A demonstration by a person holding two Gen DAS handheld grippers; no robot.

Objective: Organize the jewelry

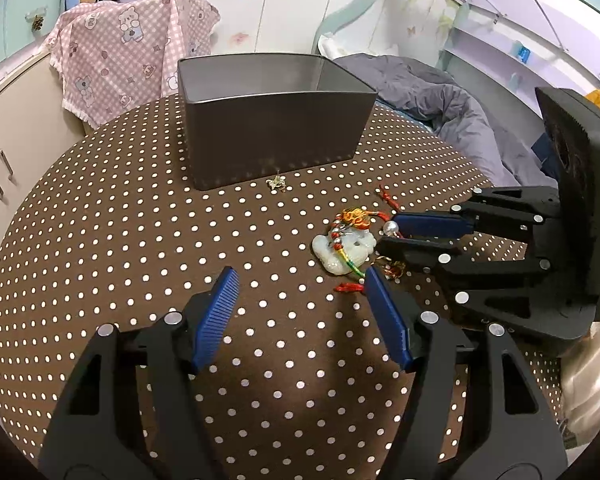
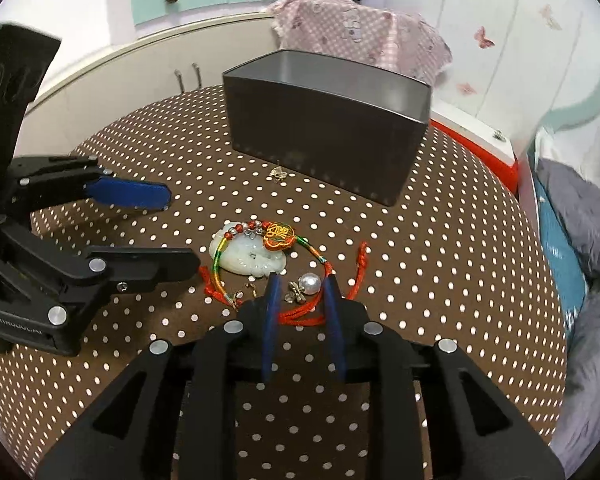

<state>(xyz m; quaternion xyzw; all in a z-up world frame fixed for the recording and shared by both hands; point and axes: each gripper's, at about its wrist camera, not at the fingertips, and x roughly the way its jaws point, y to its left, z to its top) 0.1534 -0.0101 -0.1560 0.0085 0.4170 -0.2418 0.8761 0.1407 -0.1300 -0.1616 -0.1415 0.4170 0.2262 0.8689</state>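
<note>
The right gripper, jaws narrowly parted, straddles the pearl earring and red cord mid-table, gripping neither. Closing could snag the cord and drag the jade pendant. The left gripper stands wide, empty.

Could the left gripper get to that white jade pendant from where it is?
Probably yes. The left gripper stands open just short of the jade pendant, with bare tablecloth between; only the right gripper crowds the far side.
</note>
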